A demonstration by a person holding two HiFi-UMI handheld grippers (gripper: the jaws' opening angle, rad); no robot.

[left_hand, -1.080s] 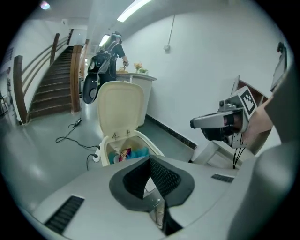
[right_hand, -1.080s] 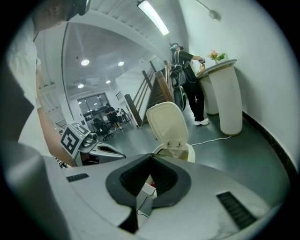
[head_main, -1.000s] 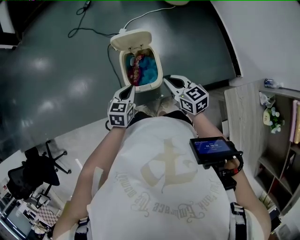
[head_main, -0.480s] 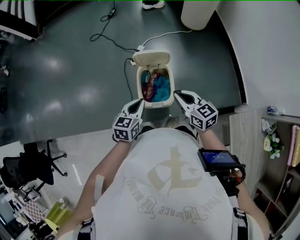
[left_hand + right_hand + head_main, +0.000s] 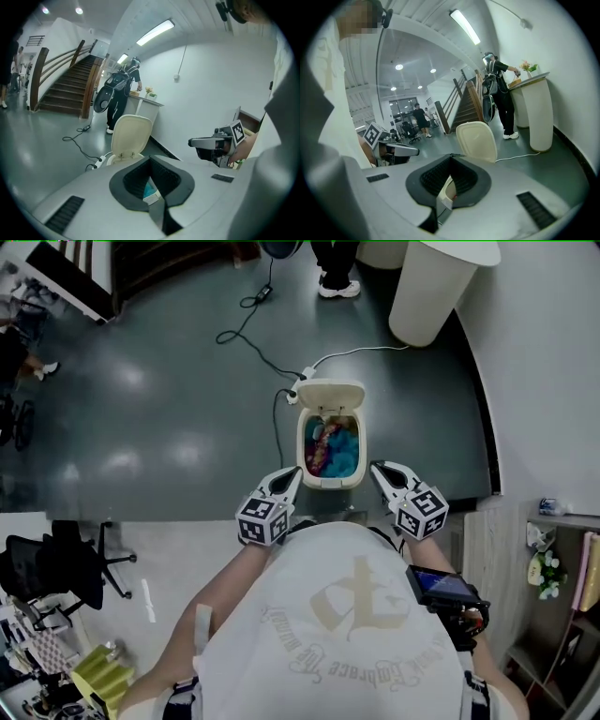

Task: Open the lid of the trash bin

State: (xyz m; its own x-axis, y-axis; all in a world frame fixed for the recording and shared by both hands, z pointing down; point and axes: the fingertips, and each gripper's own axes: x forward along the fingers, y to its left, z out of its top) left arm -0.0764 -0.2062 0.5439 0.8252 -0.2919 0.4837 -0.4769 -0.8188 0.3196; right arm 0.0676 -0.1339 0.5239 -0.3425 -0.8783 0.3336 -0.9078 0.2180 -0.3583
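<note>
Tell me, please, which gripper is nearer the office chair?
Left. The left gripper is right of the chair; the right gripper lies farther right, past the bin.

On my feed the wearer had on a white short-sleeved T-shirt (image 5: pixel 352 615) with a pale beige emblem and arched lettering across the back. A small black screen unit with a blue-lit display (image 5: pixel 439 585) sat by the right forearm. The left gripper (image 5: pixel 292 476) and right gripper (image 5: pixel 379 468) were pale grey with slotted vents, each bearing a cube of black-and-white square markers (image 5: pixel 263 519), with dark ribbed pads (image 5: pixel 166 174) lining the jaws
</note>
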